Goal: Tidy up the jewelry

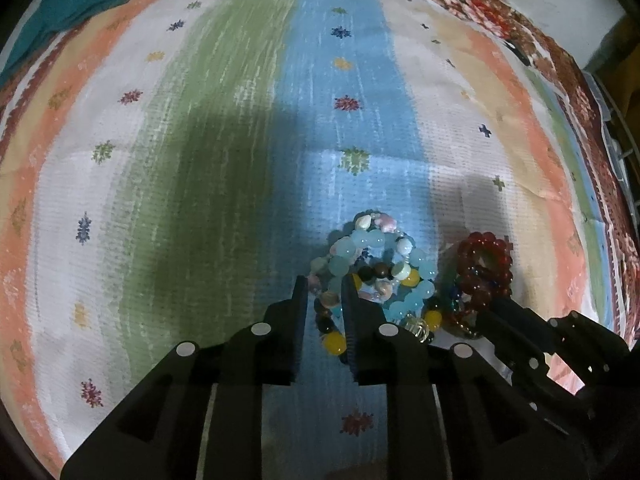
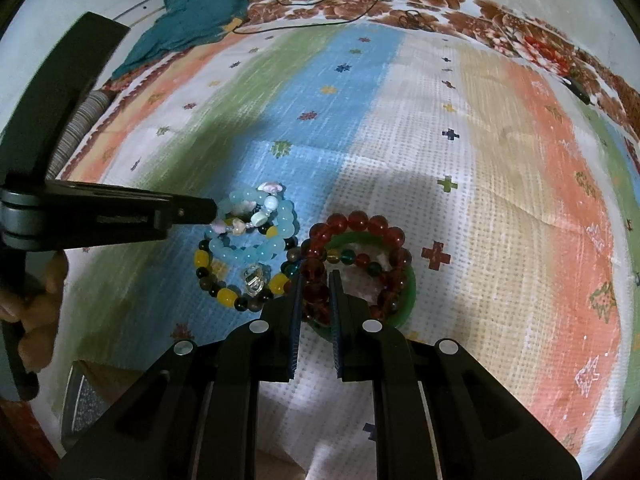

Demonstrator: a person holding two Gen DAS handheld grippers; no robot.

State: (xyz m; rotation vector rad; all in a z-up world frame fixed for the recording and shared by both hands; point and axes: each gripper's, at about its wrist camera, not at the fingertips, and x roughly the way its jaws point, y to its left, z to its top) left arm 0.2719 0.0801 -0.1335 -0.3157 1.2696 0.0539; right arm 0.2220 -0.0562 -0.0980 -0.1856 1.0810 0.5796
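A pile of bead bracelets lies on the striped cloth (image 1: 240, 120). Pale blue beads (image 1: 372, 240), a shell strand (image 1: 376, 222) and a yellow-and-brown bracelet (image 1: 336, 342) lie together. My left gripper (image 1: 325, 280) is shut on beads of this pile. In the right wrist view the blue beads (image 2: 256, 248) and the yellow-and-brown bracelet (image 2: 224, 300) lie left of a red bead bracelet (image 2: 360, 220) and a green bangle (image 2: 408, 300). My right gripper (image 2: 315, 276) is shut on the red bead bracelet's near side. The left gripper (image 2: 212, 210) reaches in from the left.
A teal cloth (image 2: 192, 20) and thin black cords (image 2: 340, 20) lie at the far edge of the cloth. A brown floral bedsheet (image 2: 520, 40) borders it. A small dark object (image 2: 580, 88) lies far right. A grey item (image 2: 80, 400) sits near left.
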